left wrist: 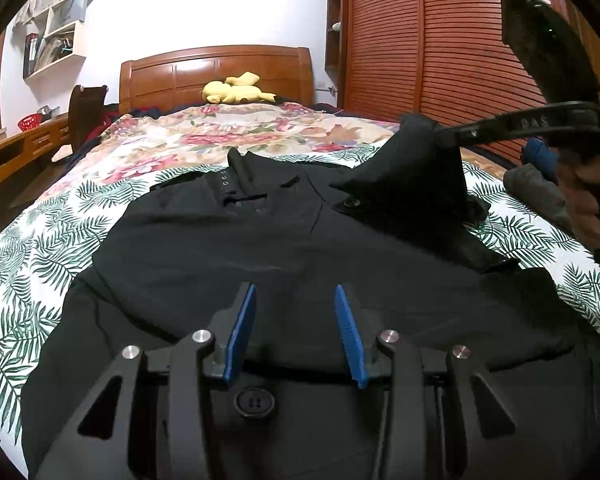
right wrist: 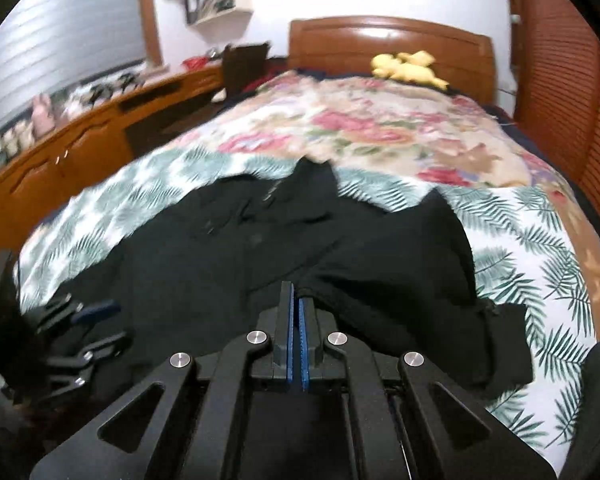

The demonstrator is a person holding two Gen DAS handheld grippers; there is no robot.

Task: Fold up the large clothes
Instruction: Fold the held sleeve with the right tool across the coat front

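A large black garment point(left wrist: 236, 256) with buttons lies spread on the leaf-print sheet point(left wrist: 32, 248) of a bed. My left gripper point(left wrist: 296, 292) hovers low over its near part, blue pads apart with nothing between them. At the right, my right gripper point(left wrist: 444, 138) is shut on a fold of the garment's sleeve point(left wrist: 420, 184) and holds it up in a peak. In the right wrist view, the right gripper point(right wrist: 296, 300) has its pads together with black cloth point(right wrist: 380, 264) at the tips. The left gripper point(right wrist: 108, 324) shows at the left edge.
A floral quilt point(left wrist: 240, 132) covers the far half of the bed, with a yellow plush toy point(left wrist: 236, 90) by the wooden headboard point(left wrist: 220, 68). A slatted wardrobe point(left wrist: 440, 40) stands on the right and a wooden desk point(left wrist: 20, 148) on the left. A hand point(left wrist: 584, 200) grips the right tool.
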